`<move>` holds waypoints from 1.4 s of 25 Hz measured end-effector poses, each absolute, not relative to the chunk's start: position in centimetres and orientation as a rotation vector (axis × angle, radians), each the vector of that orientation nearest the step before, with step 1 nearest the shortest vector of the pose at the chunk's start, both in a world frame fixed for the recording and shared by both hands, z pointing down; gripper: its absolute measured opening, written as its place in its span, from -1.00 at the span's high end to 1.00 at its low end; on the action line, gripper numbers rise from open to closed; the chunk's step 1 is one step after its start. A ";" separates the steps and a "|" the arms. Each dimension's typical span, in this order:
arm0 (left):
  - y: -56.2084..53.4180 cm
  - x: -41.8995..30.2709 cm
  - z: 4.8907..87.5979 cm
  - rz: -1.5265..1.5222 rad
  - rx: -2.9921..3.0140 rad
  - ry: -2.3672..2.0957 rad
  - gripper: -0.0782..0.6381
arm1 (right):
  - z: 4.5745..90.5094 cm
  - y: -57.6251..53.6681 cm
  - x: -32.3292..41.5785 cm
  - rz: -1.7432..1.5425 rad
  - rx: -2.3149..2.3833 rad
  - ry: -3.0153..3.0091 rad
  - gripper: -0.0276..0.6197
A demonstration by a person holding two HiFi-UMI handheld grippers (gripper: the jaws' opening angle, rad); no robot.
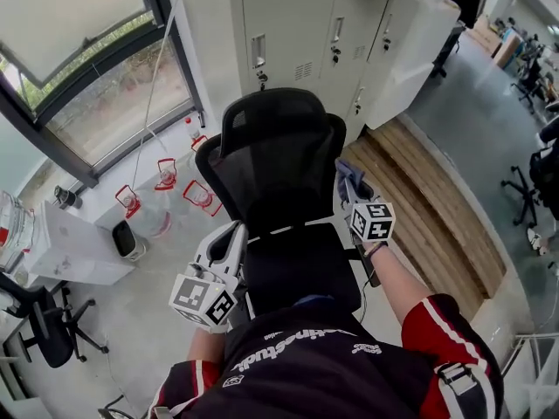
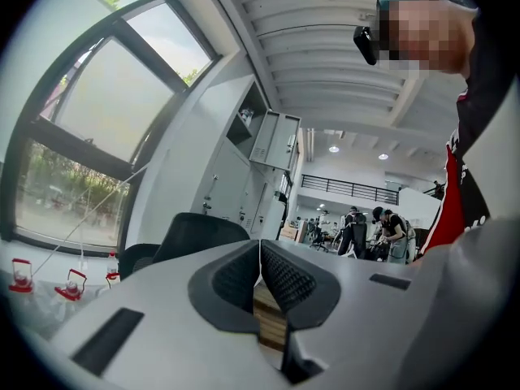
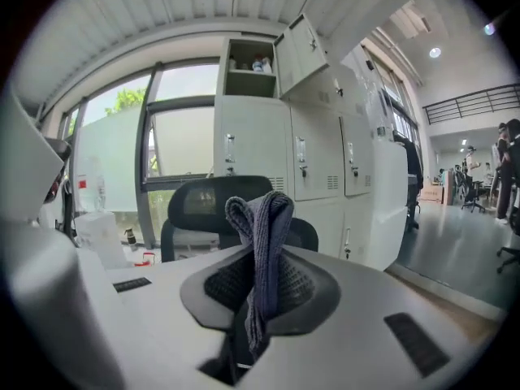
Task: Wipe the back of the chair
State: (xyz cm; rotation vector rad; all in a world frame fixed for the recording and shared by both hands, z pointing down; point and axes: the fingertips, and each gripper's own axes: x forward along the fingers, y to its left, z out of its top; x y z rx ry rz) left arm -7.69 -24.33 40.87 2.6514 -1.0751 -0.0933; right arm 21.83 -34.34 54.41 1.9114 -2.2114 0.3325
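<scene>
Right gripper (image 1: 350,184): pinches grey cloth (image 3: 262,242), just right of the chair back (image 1: 279,166).
Left gripper (image 1: 232,236): pressed together, beside its lower left.

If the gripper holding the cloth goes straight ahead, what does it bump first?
Probably the back of the black chair, straight beyond the cloth in the right gripper; depth is unclear.

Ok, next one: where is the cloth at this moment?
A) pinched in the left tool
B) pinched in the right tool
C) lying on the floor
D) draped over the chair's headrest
B: the right gripper view shows the right tool shut on the grey cloth, which sticks up between its jaws, while the left tool is shut on nothing.
</scene>
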 end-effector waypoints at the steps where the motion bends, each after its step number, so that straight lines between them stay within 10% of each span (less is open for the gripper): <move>1: -24.3 -7.5 40.7 -0.094 2.660 -1.065 0.71 | 53.1 -33.5 20.9 0.318 1.909 -2.224 0.74; 35: -25.7 -3.6 38.5 -0.047 2.772 -1.028 0.71 | 41.5 -21.8 11.6 0.248 1.937 -2.370 0.74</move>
